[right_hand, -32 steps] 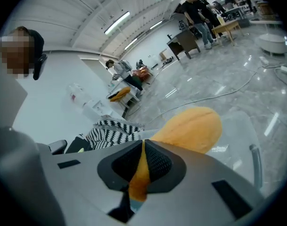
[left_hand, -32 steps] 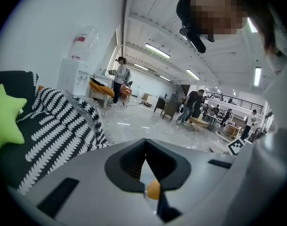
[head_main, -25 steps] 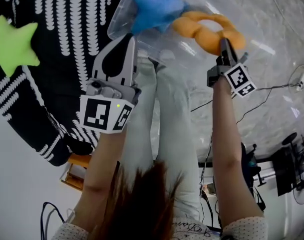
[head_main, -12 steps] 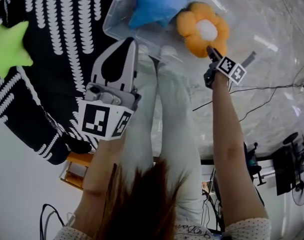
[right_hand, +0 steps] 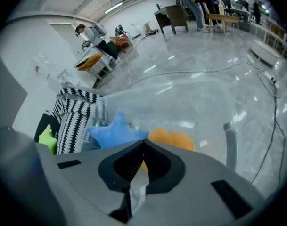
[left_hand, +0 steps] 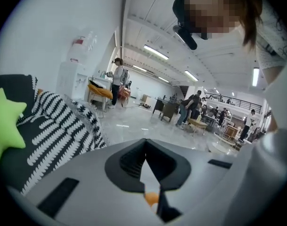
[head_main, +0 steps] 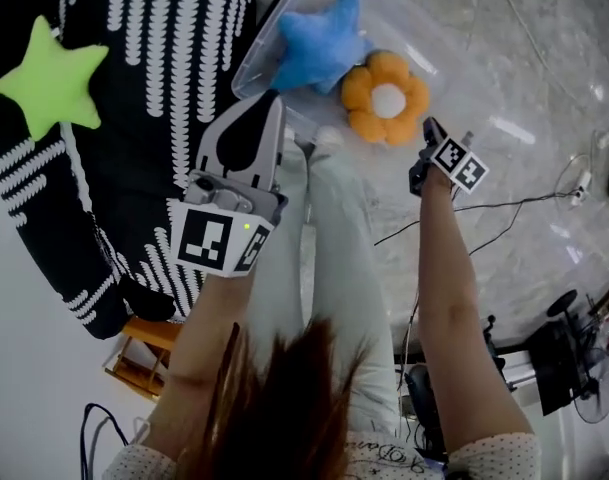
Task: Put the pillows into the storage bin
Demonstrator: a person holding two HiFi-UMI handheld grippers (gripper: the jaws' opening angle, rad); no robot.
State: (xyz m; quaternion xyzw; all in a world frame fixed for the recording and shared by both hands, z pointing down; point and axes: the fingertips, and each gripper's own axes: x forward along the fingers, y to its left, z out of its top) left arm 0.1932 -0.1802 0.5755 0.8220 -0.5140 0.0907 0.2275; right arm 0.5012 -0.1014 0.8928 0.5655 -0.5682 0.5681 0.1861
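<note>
Right of the black-and-white throw (head_main: 154, 88), a cable (head_main: 514, 205) is being trailed over the marble floor (head_main: 544, 88); below it, an orange stool (head_main: 152, 334) is being kept.

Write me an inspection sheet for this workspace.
Surface: glossy pale floor; black-and-white patterned cover beside it.
Job's things: blue star pillow and orange flower pillow in the clear storage bin; green star pillow lies on the cover.
Clutter: nothing seen.
Tongs: left tongs shut, empty; right tongs just closed, empty.
Cables: one cable trails across the floor.
Surroundings: fan; people and desks far off.
</note>
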